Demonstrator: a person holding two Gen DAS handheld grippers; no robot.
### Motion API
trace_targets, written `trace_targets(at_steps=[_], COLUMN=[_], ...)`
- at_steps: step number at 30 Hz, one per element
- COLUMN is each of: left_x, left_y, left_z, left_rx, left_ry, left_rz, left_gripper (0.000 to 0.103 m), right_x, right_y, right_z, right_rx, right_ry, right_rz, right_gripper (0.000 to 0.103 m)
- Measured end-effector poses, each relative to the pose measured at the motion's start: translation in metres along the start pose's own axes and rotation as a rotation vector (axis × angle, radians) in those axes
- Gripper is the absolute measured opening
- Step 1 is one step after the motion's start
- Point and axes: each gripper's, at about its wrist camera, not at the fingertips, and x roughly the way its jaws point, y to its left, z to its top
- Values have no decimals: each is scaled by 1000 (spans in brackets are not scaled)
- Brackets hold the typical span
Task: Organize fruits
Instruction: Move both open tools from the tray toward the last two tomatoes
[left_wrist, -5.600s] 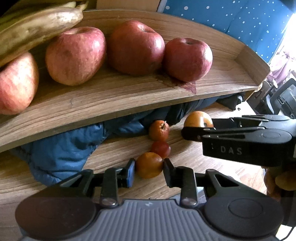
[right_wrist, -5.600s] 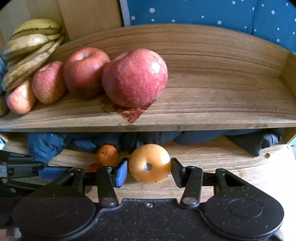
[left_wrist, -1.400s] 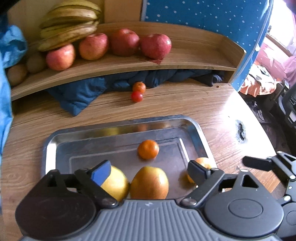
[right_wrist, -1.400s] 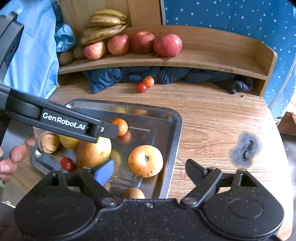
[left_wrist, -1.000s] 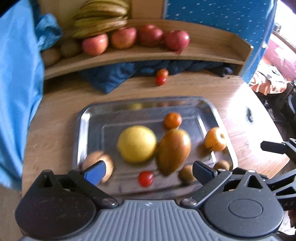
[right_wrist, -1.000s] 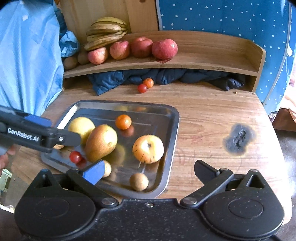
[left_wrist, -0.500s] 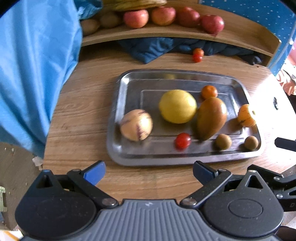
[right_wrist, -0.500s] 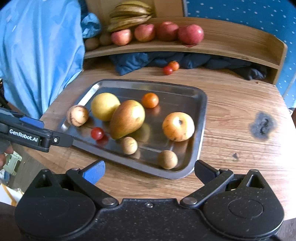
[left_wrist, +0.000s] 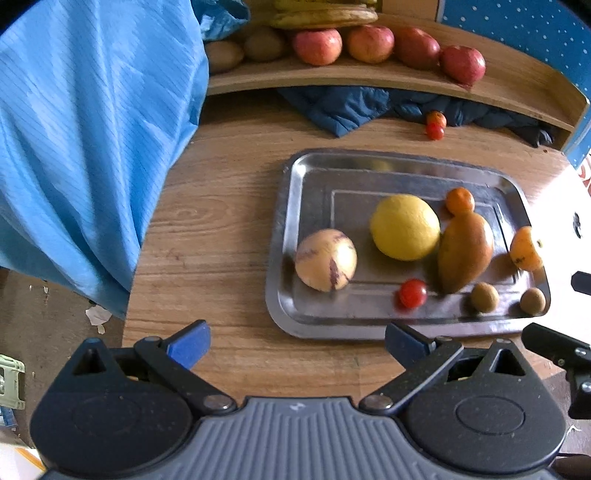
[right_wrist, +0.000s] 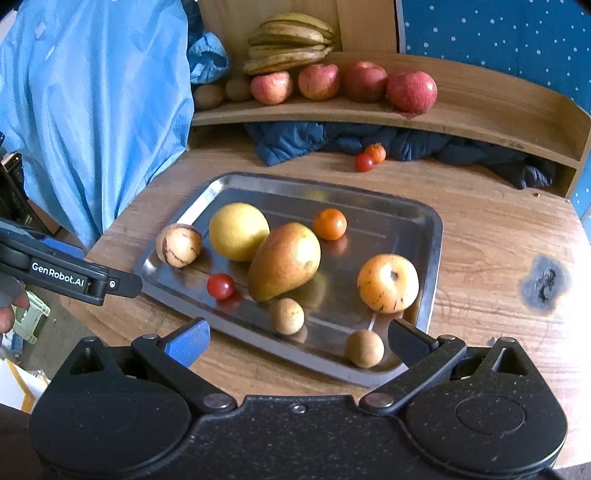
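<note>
A steel tray (right_wrist: 434, 236) (left_wrist: 288, 221) on the wooden table holds a yellow round fruit (right_wrist: 238, 230), a brown pear (right_wrist: 284, 260), a small orange (right_wrist: 330, 223), an orange apple-like fruit (right_wrist: 388, 282), a striped pale fruit (right_wrist: 178, 244), a cherry tomato (right_wrist: 220, 285) and two small brown fruits (right_wrist: 287, 315). Another small orange (right_wrist: 375, 152) and tomato (right_wrist: 364, 162) lie on the table beyond the tray. My left gripper (left_wrist: 295, 341) is open and empty, off the tray's near left corner. My right gripper (right_wrist: 295, 338) is open and empty over the tray's near edge.
A curved wooden shelf (right_wrist: 480, 110) at the back carries red apples (right_wrist: 411, 90), bananas (right_wrist: 290, 48) and kiwis (right_wrist: 208, 96). A dark blue jacket (right_wrist: 295, 142) is stuffed under it. A light blue cloth (right_wrist: 92, 103) hangs at the left. A burn mark (right_wrist: 545, 282) scars the table.
Both grippers, which earlier held small fruits near the shelf, have let go and pulled back from the tray. The left view has swung further left over the last second.
</note>
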Motion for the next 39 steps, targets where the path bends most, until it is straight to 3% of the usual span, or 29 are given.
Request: trace_targets(at_steps=[21,39], left_x=[12,45], left_y=[-24,-39], left_z=[76,138], left_rx=[90,52], left_ry=[-84,-79], left_rz=[-19,-82], left_gripper=[102,102], right_x=[4,28], right_y=[-34,-52], right_z=[38,72], right_rx=[86,90], right_ry=[-108,-106], right_rz=[-97,-121], right_gripper=[102,102])
